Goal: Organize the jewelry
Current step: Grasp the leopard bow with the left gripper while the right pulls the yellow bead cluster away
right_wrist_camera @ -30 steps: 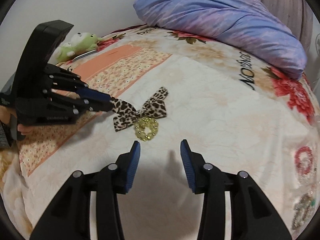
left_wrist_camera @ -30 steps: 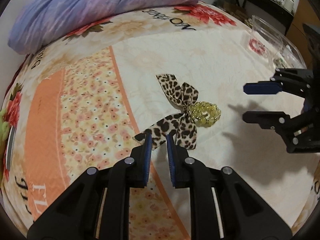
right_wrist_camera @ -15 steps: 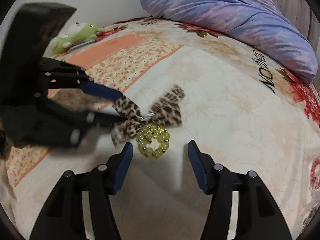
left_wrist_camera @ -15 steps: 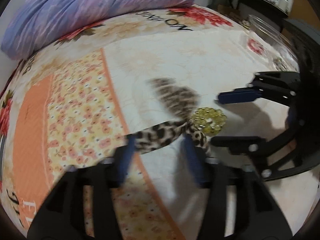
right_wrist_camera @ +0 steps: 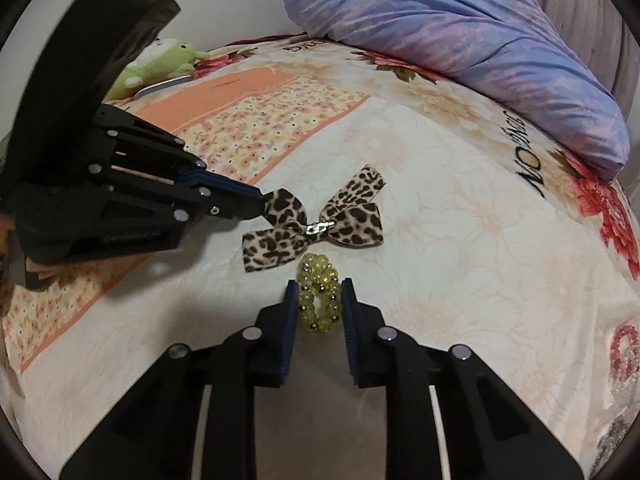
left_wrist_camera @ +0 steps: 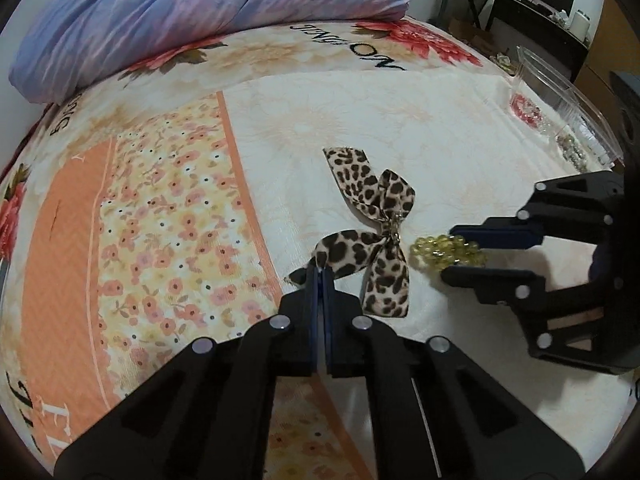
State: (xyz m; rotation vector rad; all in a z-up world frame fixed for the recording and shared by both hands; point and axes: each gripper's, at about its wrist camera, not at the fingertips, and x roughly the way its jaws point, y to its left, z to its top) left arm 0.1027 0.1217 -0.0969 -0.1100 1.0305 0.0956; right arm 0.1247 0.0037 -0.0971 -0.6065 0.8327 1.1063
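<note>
Left gripper (left_wrist_camera: 320, 276) at 6 o'clock, jaws just closed tight on one tail of the leopard-print ribbon bow (left_wrist_camera: 372, 216) lying mid-bedspread (left_wrist_camera: 168, 200). Right gripper (right_wrist_camera: 319, 300) at 6 o'clock in its own view, jaws just narrowed, pinching the yellow beaded bracelet (right_wrist_camera: 320, 300). Clear box (left_wrist_camera: 560, 96) at 2 o'clock.

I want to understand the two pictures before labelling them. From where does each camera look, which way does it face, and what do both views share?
Left wrist: sits on the left gripper, facing down along it at the bedspread; it is shut on the leopard ribbon.
Right wrist: sits on the right gripper, facing down at the yellow bead ring, which it clamps.
Shared: ribbon, ring, purple pillow, each other's gripper. Both grippers have just been closing.
</note>
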